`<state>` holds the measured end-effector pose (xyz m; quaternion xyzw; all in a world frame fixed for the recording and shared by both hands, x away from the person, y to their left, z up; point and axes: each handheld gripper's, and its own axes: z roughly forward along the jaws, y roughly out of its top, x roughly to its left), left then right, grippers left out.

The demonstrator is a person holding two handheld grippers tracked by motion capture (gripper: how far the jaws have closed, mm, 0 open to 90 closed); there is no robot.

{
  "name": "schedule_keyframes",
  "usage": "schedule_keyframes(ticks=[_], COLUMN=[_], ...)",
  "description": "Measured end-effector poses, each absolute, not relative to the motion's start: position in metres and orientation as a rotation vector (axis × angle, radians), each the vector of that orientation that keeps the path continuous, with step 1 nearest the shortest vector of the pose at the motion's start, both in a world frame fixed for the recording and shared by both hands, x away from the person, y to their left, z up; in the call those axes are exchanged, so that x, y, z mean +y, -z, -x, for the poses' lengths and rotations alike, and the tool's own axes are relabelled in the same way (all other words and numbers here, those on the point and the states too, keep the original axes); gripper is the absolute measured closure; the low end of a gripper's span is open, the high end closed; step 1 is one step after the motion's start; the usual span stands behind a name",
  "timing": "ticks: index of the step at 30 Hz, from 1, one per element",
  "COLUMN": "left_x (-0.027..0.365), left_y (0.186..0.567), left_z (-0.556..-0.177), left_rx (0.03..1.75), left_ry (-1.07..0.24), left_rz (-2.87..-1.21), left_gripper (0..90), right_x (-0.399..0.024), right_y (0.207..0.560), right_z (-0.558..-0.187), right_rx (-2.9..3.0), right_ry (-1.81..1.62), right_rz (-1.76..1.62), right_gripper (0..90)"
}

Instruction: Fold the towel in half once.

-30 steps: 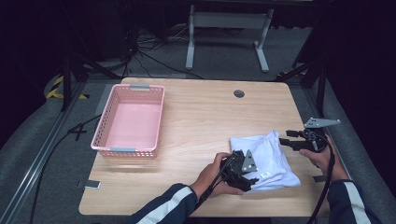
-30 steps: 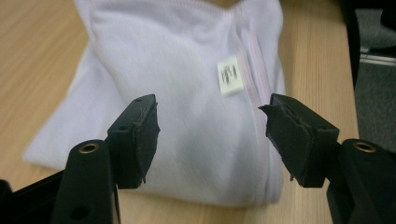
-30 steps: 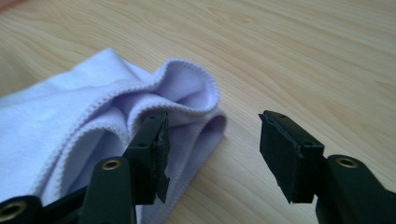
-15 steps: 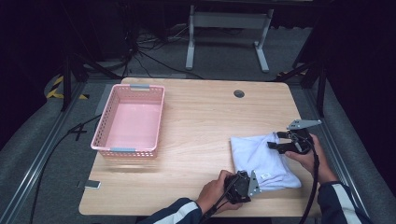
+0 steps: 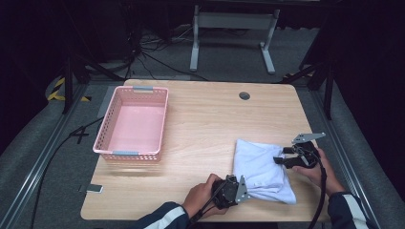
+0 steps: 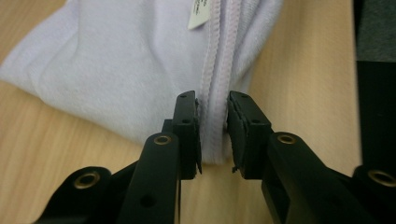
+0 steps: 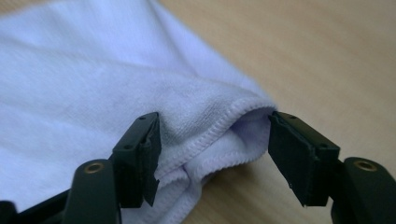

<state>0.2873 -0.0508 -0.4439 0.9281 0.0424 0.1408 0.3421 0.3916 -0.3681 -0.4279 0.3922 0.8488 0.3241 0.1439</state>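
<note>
- I see the white folded garment lying on the near right part of the wooden table, well apart from the pink basket at the far left.
- My left gripper sits at the garment's near left corner. In the left gripper view its jaws have just been closing, and the pads now pinch a stitched hem of the cloth between them.
- A small white label shows on the garment just beyond that hem.
- My right gripper is at the garment's right edge, with the hand behind it near the table's right side.
- In the right gripper view its jaws stand spread around a folded, stitched corner of the cloth. The left pad touches the fabric; the right pad is just beside the fold's tip, and I cannot tell whether it touches. They are not pressing it together.
- Both grippers lie low over the table, on opposite sides of the garment.
</note>
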Motion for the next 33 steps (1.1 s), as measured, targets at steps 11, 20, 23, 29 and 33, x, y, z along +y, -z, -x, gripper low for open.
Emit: schedule_keyframes(ticks=[11,20,23,29,33], left_x=[-0.043,-0.040,-0.040,-0.040,-0.038], left_y=[0.451,0.452,0.453,0.454,0.453], left_z=[-0.280,-0.282,-0.282,-0.282,-0.284], left_rx=[0.111,0.141,0.147,0.150,0.162], left_ry=[-0.356,-0.334,-0.328,-0.320,-0.310], left_rz=[-2.408,-2.395,-2.397,-2.390,-2.382], left_gripper=[70.8,70.2,66.8,65.9,68.7], right_x=[-0.316,-0.325,-0.324,-0.310,-0.304], right_y=[0.398,0.421,0.427,0.426,0.419], right_z=[-0.407,-0.406,-0.406,-0.411,-0.415], right_rx=[2.504,2.624,2.664,2.744,2.724], right_ry=[-0.915,-0.819,-0.800,-0.712,-0.649], right_rz=[-0.946,-0.960,-0.936,-0.877,-0.889], right_gripper=[55.8,56.2,57.3,81.2,86.7])
